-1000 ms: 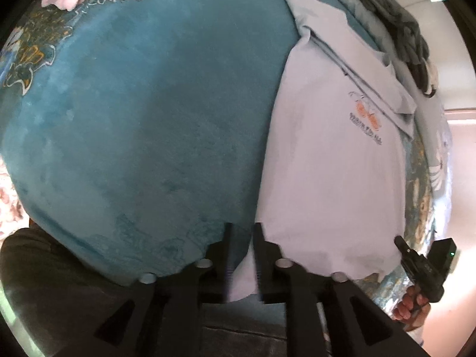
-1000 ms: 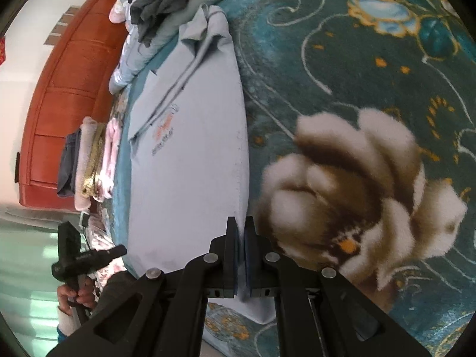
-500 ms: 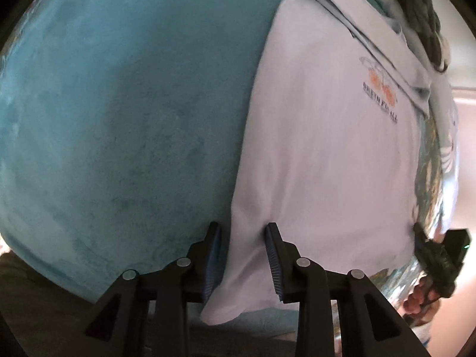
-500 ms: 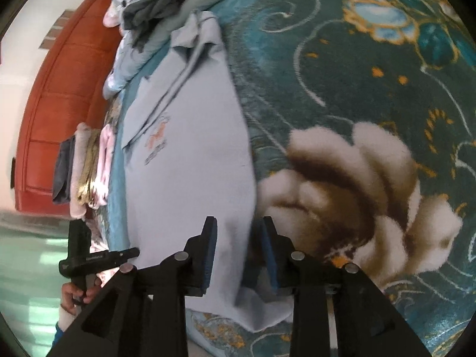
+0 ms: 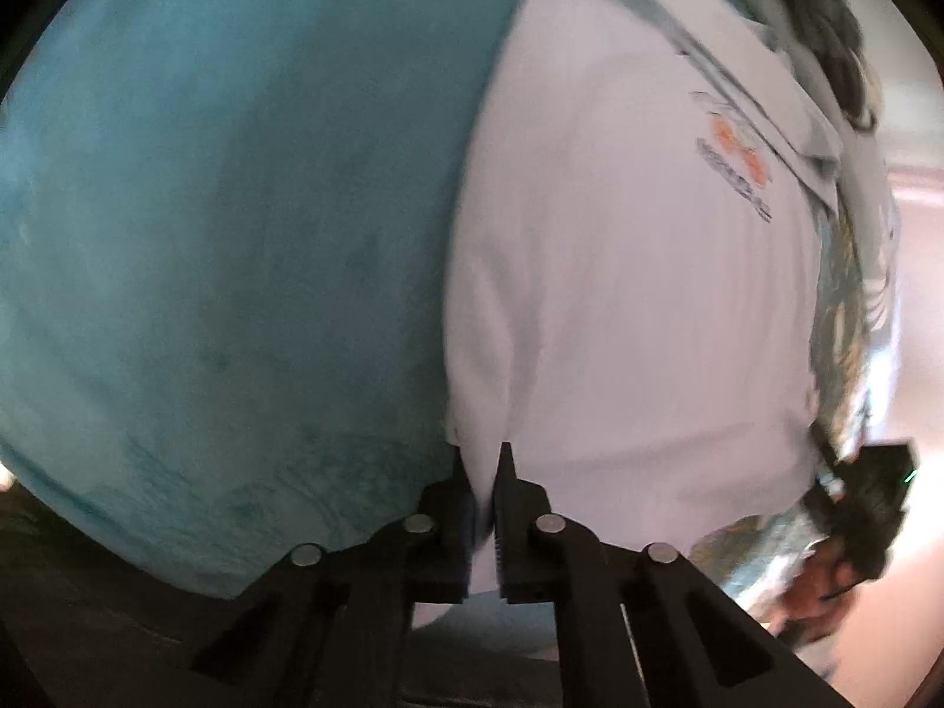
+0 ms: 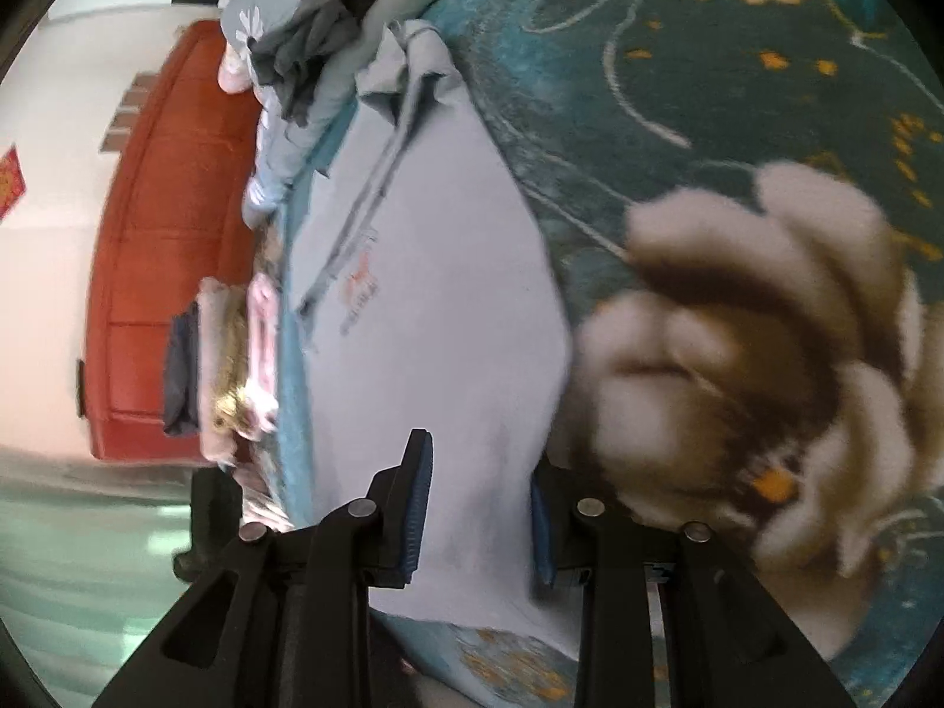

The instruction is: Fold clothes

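**Pale shirt flat on the bed, one hem corner pinched, the other not**

The shirt point(image 5: 619, 307) is thin, light and limp. It should weigh almost nothing, sag wherever it is unsupported, and slide easily over the blanket point(image 5: 224, 224), so I judge it needs a hold at two points at once, or the fold will drag crooked. The bottom corners of the hem look like the best places to grip: the cloth there is a free edge, and lifting both together should carry the lower half up towards the chest print point(image 5: 731, 159) evenly.

It lies spread face up on the bed, hem at the near edge and collar towards the far edge, where a dark heap of clothes point(image 6: 312, 29) sits. A folded stack point(image 6: 236, 366) rests near the headboard point(image 6: 165, 248).

The left tongs point(image 5: 485, 507) are at the hem's left corner, with the jaws nearly together and a pinch of cloth caught between them. That side looks secured.

The right tongs point(image 6: 481, 507) are at the hem's right corner, beside the blanket's big flower point(image 6: 767, 366). Their jaws stand wide apart with cloth lying between them, gripping nothing yet. The view is blurred, so I cannot tell whether the pads point(image 6: 416, 507) touch the fabric.
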